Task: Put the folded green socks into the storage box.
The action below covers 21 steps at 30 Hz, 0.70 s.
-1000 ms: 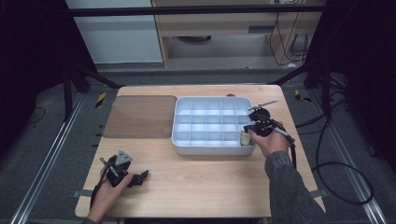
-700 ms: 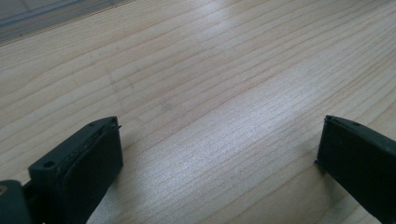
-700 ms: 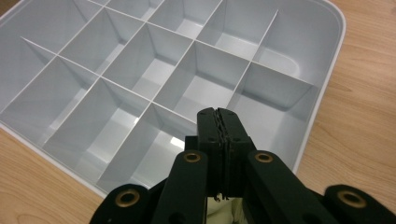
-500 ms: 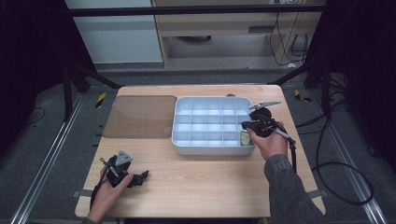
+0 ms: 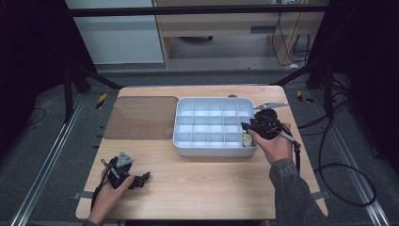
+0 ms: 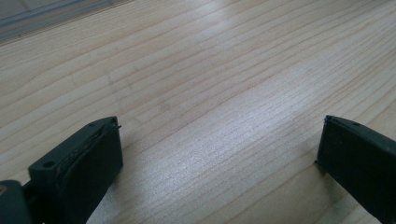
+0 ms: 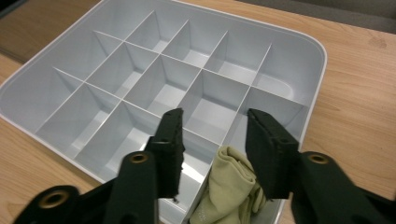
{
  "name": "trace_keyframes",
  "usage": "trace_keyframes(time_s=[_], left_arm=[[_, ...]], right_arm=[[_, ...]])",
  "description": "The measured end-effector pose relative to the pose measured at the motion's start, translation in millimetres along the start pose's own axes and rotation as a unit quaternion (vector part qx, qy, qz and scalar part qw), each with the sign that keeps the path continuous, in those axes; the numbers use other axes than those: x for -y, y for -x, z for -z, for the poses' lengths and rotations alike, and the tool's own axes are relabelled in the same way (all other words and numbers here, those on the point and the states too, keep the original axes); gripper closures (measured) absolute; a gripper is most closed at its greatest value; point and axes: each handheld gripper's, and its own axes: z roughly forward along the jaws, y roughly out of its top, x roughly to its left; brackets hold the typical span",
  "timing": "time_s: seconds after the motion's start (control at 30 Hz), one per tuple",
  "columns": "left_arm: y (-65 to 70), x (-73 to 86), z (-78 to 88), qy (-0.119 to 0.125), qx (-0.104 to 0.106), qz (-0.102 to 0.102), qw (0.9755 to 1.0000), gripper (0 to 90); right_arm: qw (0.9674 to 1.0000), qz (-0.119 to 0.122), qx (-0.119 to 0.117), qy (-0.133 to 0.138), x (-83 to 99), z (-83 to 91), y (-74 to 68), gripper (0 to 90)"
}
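Pale grey divided tray (image 5: 214, 141) on a light wood-grain table (image 5: 197, 188). Pale yellow-green cloth (image 7: 231, 184) in the tray's compartment at its near right corner. Translucent brown lid (image 5: 141, 117) at the table's far left. Both grippers, left (image 5: 141, 179) and right (image 5: 245, 127), black.

The pale cloth (image 7: 233, 186) is cut off by the right gripper view's bottom edge.

right gripper (image 7: 212, 140) over near corner of grey tray (image 7: 306, 44), jaws apart & just been opening, nothing pinched btwn them. pale yellow cloth (image 7: 231, 186) lies crumpled in corner compartment right below the gap, partly behind right jaw. other compartments bare. tray sits on wood table (image 7: 359, 88).
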Motion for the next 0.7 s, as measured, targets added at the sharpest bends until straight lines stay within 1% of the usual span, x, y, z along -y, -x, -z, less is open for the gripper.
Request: trace_keyframes(time_s=[0.03,0.07,0.1,0.13,0.17,0.2,0.23,0.27,0.3,0.33,0.37,0.4,0.43,0.47,0.53,0.57,0.6,0.63,0.7], left_arm=[[0.0,0.0,0.0,0.000,0.000,0.000,1.0000,0.0],[0.0,0.0,0.0,0.000,0.000,0.000,1.0000,0.0],[-0.1,0.0,0.1,-0.001,0.000,-0.001,1.0000,0.0],[-0.1,0.0,0.1,-0.001,0.000,-0.001,1.0000,0.0],[0.0,0.1,0.1,0.000,0.000,-0.001,1.0000,0.0],[0.2,0.2,0.1,0.001,0.000,0.000,1.0000,0.0],[0.3,0.3,0.1,0.001,0.000,0.000,1.0000,0.0],[0.2,0.5,0.4,0.000,0.001,-0.001,1.0000,0.0],[0.2,0.5,0.5,0.000,0.000,-0.001,1.0000,0.0],[0.2,0.5,0.5,0.000,0.000,-0.001,1.0000,0.0],[0.0,0.5,0.6,0.000,0.000,-0.004,1.0000,0.0],[0.0,0.6,0.7,0.000,0.000,-0.004,1.0000,0.0],[0.1,0.7,0.7,0.000,0.001,-0.004,1.0000,0.0],[0.2,0.7,0.7,0.000,0.001,-0.004,1.0000,0.0],[0.2,0.8,0.8,0.000,0.001,-0.004,1.0000,0.0],[0.5,0.8,0.6,0.001,0.002,-0.002,1.0000,0.0],[0.5,0.8,0.7,0.001,0.002,-0.002,1.0000,0.0],[0.5,0.8,0.7,0.001,0.002,-0.002,1.0000,0.0],[0.4,0.8,0.7,0.001,0.002,-0.003,1.0000,0.0]], right_arm=[[1.0000,0.000,-0.002,0.002,-0.1,1.8,-0.1,52.4],[1.0000,-0.001,0.000,0.005,-0.3,5.0,-0.3,46.4],[0.9999,-0.004,-0.002,0.009,-0.2,6.5,-0.7,43.5],[0.9999,-0.004,-0.002,0.009,-0.2,6.5,-0.7,43.5],[0.9999,-0.002,-0.001,0.014,0.2,9.1,-1.8,36.8],[0.9999,-0.002,-0.001,0.014,0.2,9.1,-1.8,36.8],[0.9999,0.000,0.001,0.015,0.5,10.2,-2.4,33.6],[0.9998,0.001,0.000,0.018,0.8,11.8,-3.8,26.5],[0.9998,-0.002,0.001,0.018,0.9,12.6,-5.2,23.6],[0.9998,-0.002,0.001,0.018,0.9,12.6,-5.2,23.6],[0.9998,0.001,0.003,0.019,1.3,13.4,-6.9,20.4],[0.9997,0.010,0.008,0.019,2.7,15.8,-10.9,12.7],[0.9997,0.014,0.005,0.019,3.8,16.9,-12.7,9.5],[0.9995,0.021,0.001,0.023,5.4,18.4,-13.7,8.0],[0.9992,0.026,-0.002,0.030,8.8,21.8,-16.9,6.9],[0.9992,0.026,-0.002,0.030,8.8,21.8,-16.9,6.9],[0.9988,0.034,-0.001,0.035,12.6,24.7,-18.2,6.7],[0.9986,0.039,0.000,0.034,14.5,26.0,-18.5,6.7],[0.9986,0.040,0.003,0.035,18.3,28.4,-18.3,8.0]])
